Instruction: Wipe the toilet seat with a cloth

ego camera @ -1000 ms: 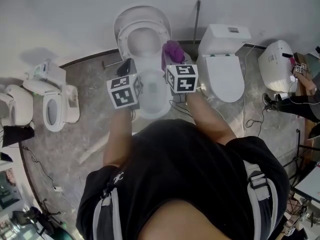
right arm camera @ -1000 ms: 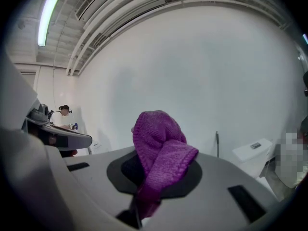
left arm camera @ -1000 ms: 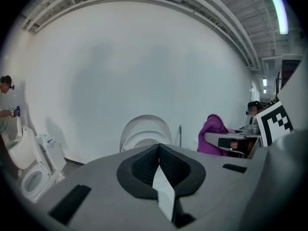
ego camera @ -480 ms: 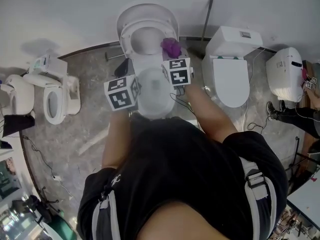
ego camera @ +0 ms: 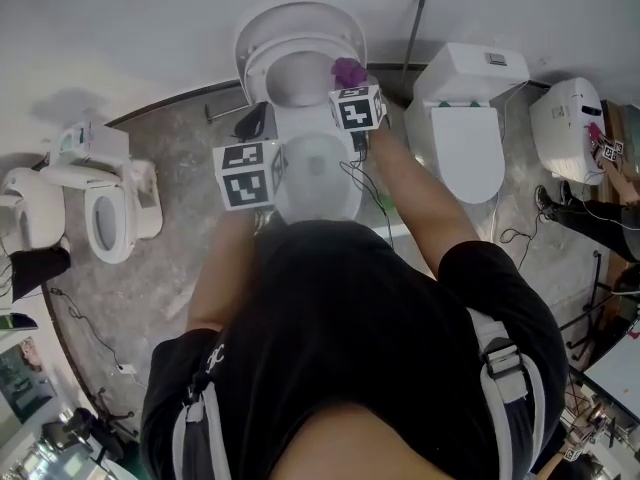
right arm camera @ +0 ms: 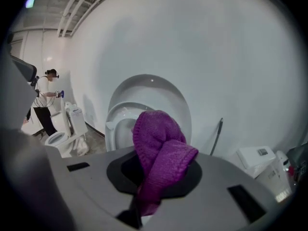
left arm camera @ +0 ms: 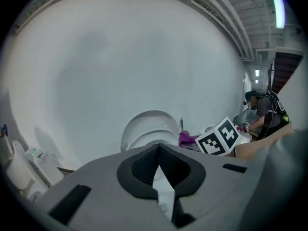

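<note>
Right tool (right arm camera: 155, 176) pinches a purple knitted cloth (right arm camera: 161, 146) between its pads, the cloth bunched and standing up out of the jaws; seen from the head view, the cloth hangs at the right edge of the raised toilet seat (ego camera: 262, 68), close to the rim, though whether it touches cannot be told; the white lid (ego camera: 300, 23) stands upright behind the seat, against the pale wall (ego camera: 150, 28); the left tool (left arm camera: 159, 150) has its jaws pressed together with nothing between them, and from above it sits just beside the left edge of the same toilet, over the open bowl's (ego camera: 315, 178) left rim; the two tools are near each other, one at either side of the bowl; on the grey floor (ego camera: 180, 268) a second toilet (ego camera: 465, 153) with its lid down stands to the right, and a smaller one (ego camera: 105, 213) to the left; a thin pole (ego camera: 415, 23) leans on the wall between the middle and right toilets.
</note>
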Demonstrator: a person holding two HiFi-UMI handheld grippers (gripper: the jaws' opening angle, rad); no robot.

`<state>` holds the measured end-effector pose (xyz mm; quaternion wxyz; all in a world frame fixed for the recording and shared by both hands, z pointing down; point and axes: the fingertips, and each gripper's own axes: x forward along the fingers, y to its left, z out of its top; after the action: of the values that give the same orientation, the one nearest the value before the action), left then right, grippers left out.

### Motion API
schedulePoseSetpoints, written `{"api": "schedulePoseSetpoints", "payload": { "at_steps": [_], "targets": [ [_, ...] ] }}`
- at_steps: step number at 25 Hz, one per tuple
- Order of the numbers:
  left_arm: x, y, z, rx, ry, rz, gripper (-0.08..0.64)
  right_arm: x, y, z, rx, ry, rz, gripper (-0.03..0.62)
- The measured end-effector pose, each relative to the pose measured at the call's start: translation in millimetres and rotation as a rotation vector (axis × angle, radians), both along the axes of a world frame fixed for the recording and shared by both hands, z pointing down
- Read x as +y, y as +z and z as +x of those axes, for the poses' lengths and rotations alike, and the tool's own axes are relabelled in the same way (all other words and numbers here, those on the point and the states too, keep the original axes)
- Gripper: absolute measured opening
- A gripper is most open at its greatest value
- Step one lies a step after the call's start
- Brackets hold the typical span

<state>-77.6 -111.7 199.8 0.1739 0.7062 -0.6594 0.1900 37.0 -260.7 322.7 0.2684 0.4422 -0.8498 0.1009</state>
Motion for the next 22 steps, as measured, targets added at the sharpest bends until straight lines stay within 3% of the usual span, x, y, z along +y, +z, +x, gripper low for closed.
{"api": "schedulePoseSetpoints", "payload": {
  "at_steps": [9, 22],
  "targets": [
    [-16.4, 12.5, -49.3, 0.039, -0.012, -0.028, 0.009, -51.4, 31.5, -14.8, 0.143, 0.026, -0.04, 0.048],
    [-20.5, 26.5, -95.7, 0.051, -0.05, -0.05, 0.009, -88.6, 48.8, -33.7, 0.217, 0.054, -0.128, 0.048]
  ]
}}
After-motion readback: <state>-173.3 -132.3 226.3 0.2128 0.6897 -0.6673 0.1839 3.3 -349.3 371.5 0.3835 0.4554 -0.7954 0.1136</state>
